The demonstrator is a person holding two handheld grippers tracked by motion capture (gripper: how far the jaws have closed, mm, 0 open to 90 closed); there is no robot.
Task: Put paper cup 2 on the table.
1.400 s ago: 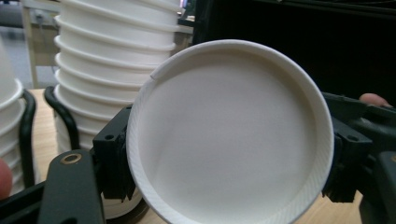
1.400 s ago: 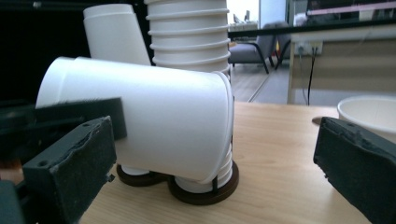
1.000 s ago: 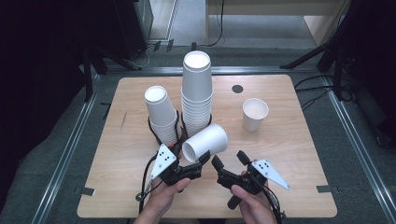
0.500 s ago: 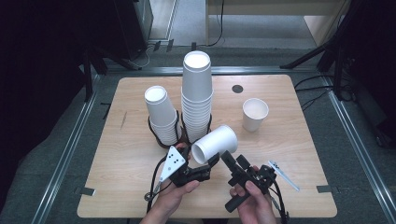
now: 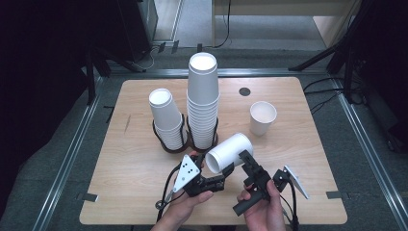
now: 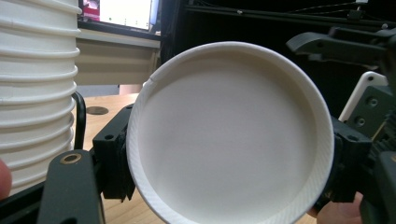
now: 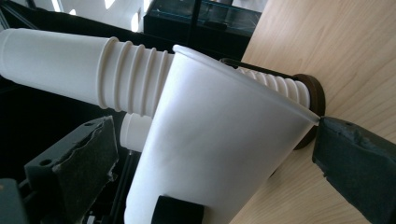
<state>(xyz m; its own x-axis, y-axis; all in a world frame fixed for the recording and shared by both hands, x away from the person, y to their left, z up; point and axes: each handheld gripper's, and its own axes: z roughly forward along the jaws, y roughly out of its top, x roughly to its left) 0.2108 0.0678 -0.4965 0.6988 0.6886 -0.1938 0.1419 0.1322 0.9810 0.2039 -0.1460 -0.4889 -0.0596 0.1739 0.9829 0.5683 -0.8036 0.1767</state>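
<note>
A white paper cup lies tilted on its side just above the near middle of the table, with my left gripper shut on its lower end. One round end of the cup faces the left gripper view, with a black pad pressed against each side. My right gripper is open, its jaws spread around the cup's wall. The right pad meets the cup's edge, while the left pad stands clear of it.
Behind the grippers stand a tall stack of white cups and a shorter stack, each in a dark wire holder. A single upright cup stands at the right. A small black disc lies near the wooden table's far edge.
The right gripper has turned and moved left, bringing its jaws around the cup. The left gripper has carried the cup slightly right and toward the near edge.
</note>
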